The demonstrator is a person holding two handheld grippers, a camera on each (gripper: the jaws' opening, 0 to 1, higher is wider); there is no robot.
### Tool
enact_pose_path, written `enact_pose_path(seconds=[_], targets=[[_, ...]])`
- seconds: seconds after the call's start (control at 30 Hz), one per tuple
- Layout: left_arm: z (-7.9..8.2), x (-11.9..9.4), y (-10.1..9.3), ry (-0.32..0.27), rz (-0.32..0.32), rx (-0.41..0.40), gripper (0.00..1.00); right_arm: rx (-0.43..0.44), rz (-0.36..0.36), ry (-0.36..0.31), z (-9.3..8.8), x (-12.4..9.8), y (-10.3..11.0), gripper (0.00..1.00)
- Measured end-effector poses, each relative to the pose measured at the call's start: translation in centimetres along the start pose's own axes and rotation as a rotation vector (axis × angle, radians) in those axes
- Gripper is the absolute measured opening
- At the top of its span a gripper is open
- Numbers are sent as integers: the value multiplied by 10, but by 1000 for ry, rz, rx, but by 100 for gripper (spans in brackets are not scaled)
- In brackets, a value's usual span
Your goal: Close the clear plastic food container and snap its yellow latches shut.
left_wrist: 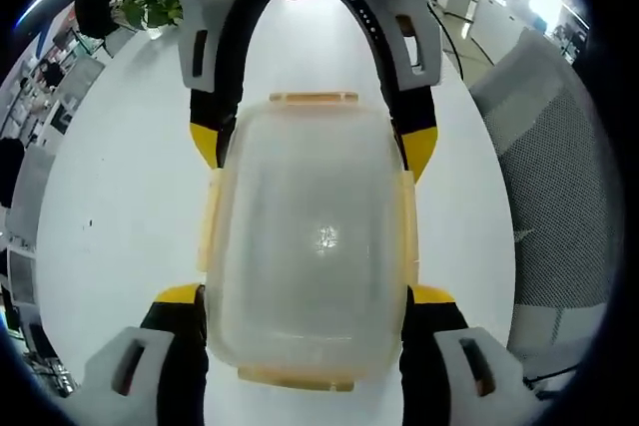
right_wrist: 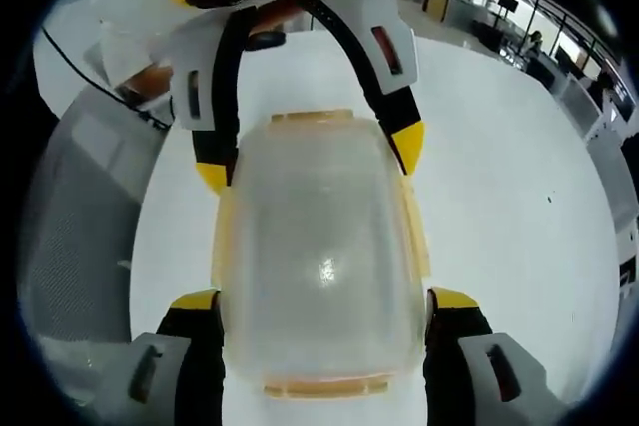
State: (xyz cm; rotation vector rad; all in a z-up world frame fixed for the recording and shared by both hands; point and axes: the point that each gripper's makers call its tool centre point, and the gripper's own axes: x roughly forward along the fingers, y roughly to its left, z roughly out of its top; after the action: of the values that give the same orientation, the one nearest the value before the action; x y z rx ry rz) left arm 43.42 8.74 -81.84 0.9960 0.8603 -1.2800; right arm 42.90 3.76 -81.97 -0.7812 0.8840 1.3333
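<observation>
Container (left_wrist: 310,236), lid on, mid-desk (left_wrist: 120,197): your left tool (left_wrist: 305,298) and right tool (right_wrist: 324,304) each straddle it wide from opposite ends.

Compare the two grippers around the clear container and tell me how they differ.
The left gripper straddles one end of the container; the right gripper straddles the opposite end. The left gripper's fingers point at the right gripper, and the right gripper's point back. Both have black fingers with yellow tips, spread either side of the container on the white table. Whether they press it is unclear.
</observation>
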Motion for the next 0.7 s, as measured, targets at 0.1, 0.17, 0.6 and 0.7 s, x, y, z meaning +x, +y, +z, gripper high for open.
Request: enact_pose_path(seconds=[0.1,0.17,0.6,0.7], targets=[[0,0,2,-1,-1,1,80,1,-1,-3,0,0,-3,83],[0,0,5,1,-1,0,80,0,0,0,0,0,-5,83],[1,2,19,3,0,-2,80,-4,1,5,1,0,-19,83],[1,2,21,3,1,-3,80,-5,1,7,1,0,-23,83]])
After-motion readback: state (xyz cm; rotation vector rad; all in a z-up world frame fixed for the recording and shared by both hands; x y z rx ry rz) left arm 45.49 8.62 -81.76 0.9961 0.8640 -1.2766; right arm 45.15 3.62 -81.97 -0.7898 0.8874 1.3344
